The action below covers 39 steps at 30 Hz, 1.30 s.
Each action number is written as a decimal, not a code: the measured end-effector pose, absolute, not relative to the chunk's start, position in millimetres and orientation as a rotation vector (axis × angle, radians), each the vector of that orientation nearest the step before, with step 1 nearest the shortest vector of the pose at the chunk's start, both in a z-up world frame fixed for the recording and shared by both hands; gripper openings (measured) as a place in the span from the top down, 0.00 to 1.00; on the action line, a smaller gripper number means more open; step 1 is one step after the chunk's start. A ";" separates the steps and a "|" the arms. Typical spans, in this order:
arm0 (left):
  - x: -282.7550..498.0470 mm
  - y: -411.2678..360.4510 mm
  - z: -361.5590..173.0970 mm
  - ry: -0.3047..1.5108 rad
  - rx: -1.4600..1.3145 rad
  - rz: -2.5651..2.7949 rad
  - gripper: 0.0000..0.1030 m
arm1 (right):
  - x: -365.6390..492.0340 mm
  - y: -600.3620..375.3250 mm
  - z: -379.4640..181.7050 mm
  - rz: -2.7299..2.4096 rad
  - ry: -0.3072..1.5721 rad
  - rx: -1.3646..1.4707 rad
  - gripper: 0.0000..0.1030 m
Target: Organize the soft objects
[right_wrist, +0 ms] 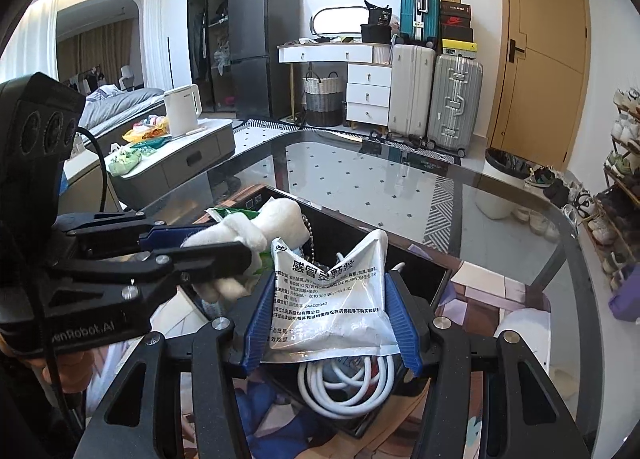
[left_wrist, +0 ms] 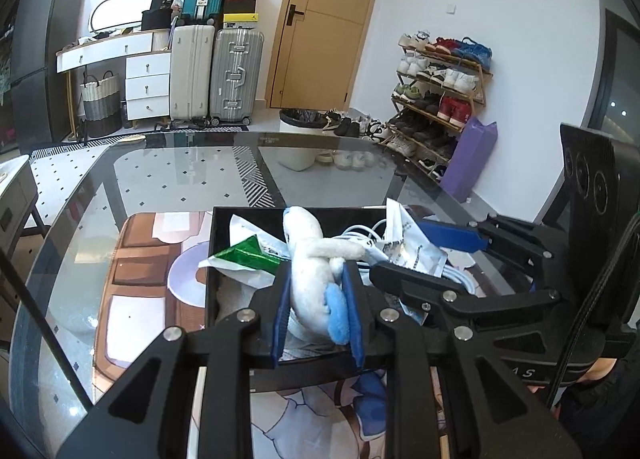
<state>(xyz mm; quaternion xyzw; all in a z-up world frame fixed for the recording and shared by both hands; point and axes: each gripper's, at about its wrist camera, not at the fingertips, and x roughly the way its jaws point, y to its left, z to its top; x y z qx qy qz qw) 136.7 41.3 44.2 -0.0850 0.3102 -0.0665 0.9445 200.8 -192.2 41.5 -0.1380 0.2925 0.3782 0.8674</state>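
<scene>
White plush toy (left_wrist: 316,271) sits pinched in left claw (left_wrist: 318,315) above black tray (left_wrist: 212,259) on glass table (left_wrist: 160,179); right claw (right_wrist: 330,319) grips crinkly printed sachet (right_wrist: 328,299), which may slip out early.

Both wrist cameras sit close behind their own fingers, tilted down over the black tray (left_wrist: 212,251) – left view faces the far door, right view the fridge – each catching the other gripper.
</scene>
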 end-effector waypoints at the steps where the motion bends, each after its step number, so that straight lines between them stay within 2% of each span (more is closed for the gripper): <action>1: 136.1 41.4 43.5 0.632 -0.170 -0.129 0.76 | 201.8 -191.3 40.9 0.787 0.610 -0.294 0.48; 3: 135.9 40.5 44.3 0.633 -0.163 -0.123 0.73 | 203.6 -191.5 40.9 0.787 0.603 -0.299 0.47; 5: 133.3 39.6 46.6 0.633 -0.153 -0.107 0.64 | 204.1 -194.4 42.3 0.785 0.594 -0.303 0.43; 7: 129.7 42.1 48.7 0.630 -0.150 -0.083 0.49 | 203.1 -202.0 45.0 0.780 0.578 -0.291 0.33; 8: 128.3 44.1 50.1 0.624 -0.150 -0.078 0.49 | 201.1 -206.0 47.0 0.782 0.569 -0.278 0.29; 9: 126.3 44.9 51.5 0.620 -0.148 -0.074 0.49 | 199.9 -209.6 48.3 0.782 0.561 -0.269 0.18; 10: 124.7 45.4 52.7 0.619 -0.143 -0.069 0.48 | 197.0 -215.0 50.1 0.777 0.545 -0.257 0.13; 11: 123.0 46.0 53.6 0.617 -0.135 -0.062 0.47 | 194.8 -218.9 51.9 0.772 0.534 -0.249 0.13; 12: 121.0 45.9 54.0 0.615 -0.130 -0.057 0.42 | 192.0 -222.3 53.8 0.766 0.529 -0.242 0.11; 13: 118.2 46.0 54.9 0.614 -0.122 -0.046 0.29 | 189.4 -226.5 54.7 0.760 0.528 -0.236 0.08; 15: 112.6 47.4 56.5 0.601 -0.119 -0.025 0.14 | 183.6 -231.8 56.2 0.752 0.524 -0.224 0.04; 20: 98.7 49.6 58.6 0.562 -0.088 0.019 0.00 | 167.0 -242.3 54.6 0.752 0.510 -0.202 0.01; 39: 77.4 54.3 37.8 0.492 -0.063 0.135 0.00 | 133.7 -259.5 35.8 0.771 0.473 -0.128 0.01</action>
